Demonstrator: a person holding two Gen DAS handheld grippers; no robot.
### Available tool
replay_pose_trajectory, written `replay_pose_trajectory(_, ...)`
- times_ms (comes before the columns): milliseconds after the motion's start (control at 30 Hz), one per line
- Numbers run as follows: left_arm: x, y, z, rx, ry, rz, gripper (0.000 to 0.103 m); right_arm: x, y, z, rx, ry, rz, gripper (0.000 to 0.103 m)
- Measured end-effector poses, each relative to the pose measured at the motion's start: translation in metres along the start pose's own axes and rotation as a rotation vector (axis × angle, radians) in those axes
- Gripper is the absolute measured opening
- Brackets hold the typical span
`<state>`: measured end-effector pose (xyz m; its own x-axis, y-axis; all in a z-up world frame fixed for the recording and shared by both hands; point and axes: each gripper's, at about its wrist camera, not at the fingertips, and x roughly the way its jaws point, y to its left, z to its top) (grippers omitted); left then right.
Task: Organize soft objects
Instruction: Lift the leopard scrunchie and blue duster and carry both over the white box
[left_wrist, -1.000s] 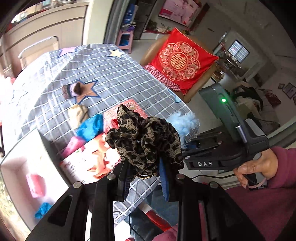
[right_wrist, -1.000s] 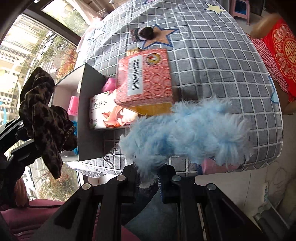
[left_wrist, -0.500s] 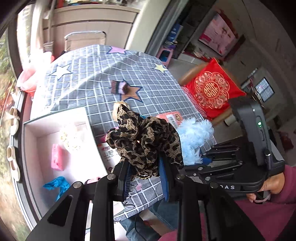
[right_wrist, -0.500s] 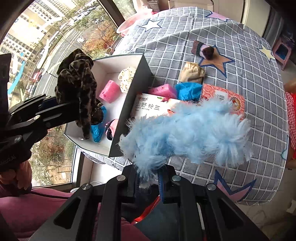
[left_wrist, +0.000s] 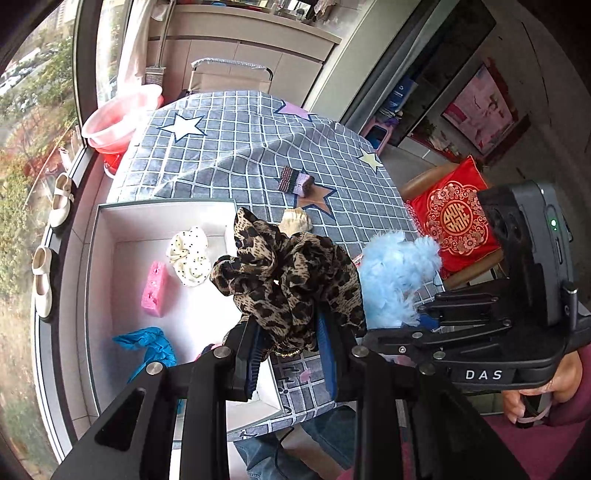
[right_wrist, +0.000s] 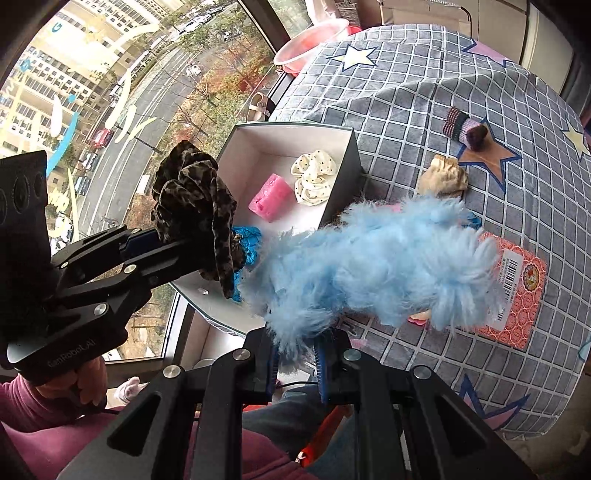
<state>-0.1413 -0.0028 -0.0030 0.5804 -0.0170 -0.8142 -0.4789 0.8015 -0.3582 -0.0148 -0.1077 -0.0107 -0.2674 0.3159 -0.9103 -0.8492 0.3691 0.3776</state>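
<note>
Right now I have both hands loaded: the left gripper (left_wrist: 291, 347) has its jaws clenched on the leopard-print scrunchie (left_wrist: 284, 280), and the right gripper (right_wrist: 295, 363) has its jaws pinched tight on the fluffy blue scrunchie (right_wrist: 373, 269). Both are held in the air near the white box (left_wrist: 99, 280), which sits at the window edge of the worktop (left_wrist: 236, 147) with its checked cloth. I judge this as the carry step, with the drop into the box to follow. That calls for bringing each load over the open box and releasing, one at a time, since the two grippers sit just beside each other and could knock together. Inside the box lie a cream dotted scrunchie (left_wrist: 188, 256), a pink sponge (left_wrist: 153, 290) and a blue crumpled piece (left_wrist: 151, 347), leaving bare floor between them. Out on the cloth remain a beige pouch (right_wrist: 443, 179), a striped knit piece (right_wrist: 463, 129) and a red packet (right_wrist: 517, 291); something pink and blue under the fluff is hidden, possibly more soft items.
</note>
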Motion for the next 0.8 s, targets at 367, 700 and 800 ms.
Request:
replay_pose_trajectory(367, -0.002, 0.009, -0.003, -0.029, -0.006, 0.014, 0.030, 0.008, 0.003, 0.002, -0.008, 0.029, -0.004, 0.017)
replay_pose_trajectory(700, -0.001, 0.015, -0.005, -0.040, -0.009, 0.019, 0.030, 0.012, 0.009, 0.006, -0.015, 0.044, -0.008, 0.017)
replay_pose_trajectory(800, -0.001, 0.019, -0.007, -0.048, -0.009, 0.024, 0.030, 0.014, 0.011, 0.008, -0.022, 0.048, -0.008, 0.017)
